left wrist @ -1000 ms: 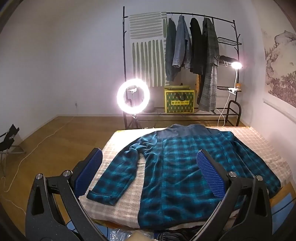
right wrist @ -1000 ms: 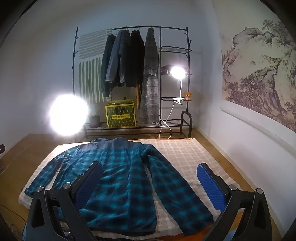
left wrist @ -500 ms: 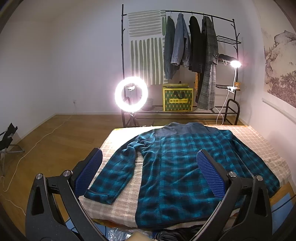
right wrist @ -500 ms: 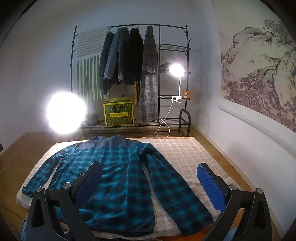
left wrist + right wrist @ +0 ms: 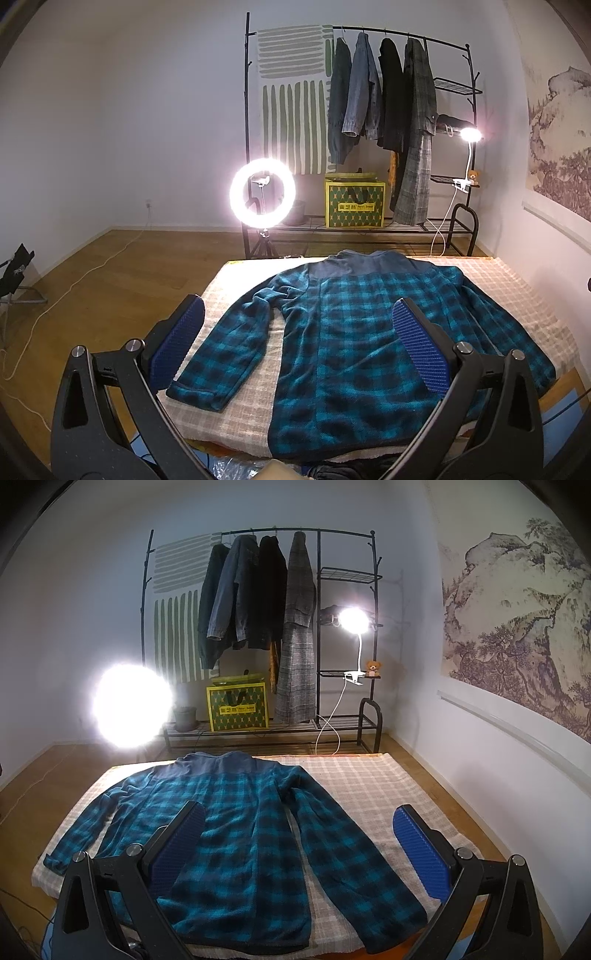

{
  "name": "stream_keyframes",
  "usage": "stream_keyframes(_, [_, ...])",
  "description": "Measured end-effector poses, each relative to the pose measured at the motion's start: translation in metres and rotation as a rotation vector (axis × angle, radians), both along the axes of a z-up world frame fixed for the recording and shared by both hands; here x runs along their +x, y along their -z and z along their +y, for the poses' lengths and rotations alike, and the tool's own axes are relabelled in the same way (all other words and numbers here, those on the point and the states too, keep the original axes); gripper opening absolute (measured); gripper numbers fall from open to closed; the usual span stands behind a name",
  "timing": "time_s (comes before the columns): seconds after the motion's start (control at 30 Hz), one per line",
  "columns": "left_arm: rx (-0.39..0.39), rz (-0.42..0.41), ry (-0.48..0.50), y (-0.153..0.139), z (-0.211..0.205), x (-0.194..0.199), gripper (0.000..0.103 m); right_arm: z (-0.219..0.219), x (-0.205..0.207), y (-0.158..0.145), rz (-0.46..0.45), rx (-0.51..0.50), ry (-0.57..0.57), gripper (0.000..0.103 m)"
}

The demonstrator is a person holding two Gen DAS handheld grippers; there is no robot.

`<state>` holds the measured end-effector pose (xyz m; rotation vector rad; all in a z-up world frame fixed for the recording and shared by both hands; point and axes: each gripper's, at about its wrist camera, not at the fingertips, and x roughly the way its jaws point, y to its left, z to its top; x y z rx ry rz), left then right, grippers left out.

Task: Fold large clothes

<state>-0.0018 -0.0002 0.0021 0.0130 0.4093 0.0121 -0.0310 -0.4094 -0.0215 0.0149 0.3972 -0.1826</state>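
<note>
A checked cloth [image 5: 236, 398] covers the table, giving a flat surface for folding. On it the teal plaid jacket [image 5: 354, 332] lies spread out, collar at the far edge, hem at the near edge, both sleeves angled outward, so no fold looks begun. The left gripper [image 5: 301, 339] and right gripper [image 5: 299, 834] hang above the hem, jaws wide apart and empty, likely poised to pick an edge.
</note>
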Motion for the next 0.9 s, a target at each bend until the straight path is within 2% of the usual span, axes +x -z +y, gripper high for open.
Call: stream_keyframes(0.9, [-0.007,-0.006,0.004,-0.0055,-0.0036,0.0002,0.103,-0.0048,-0.0031,0.0029,-0.008,-0.008,0.013,0.103])
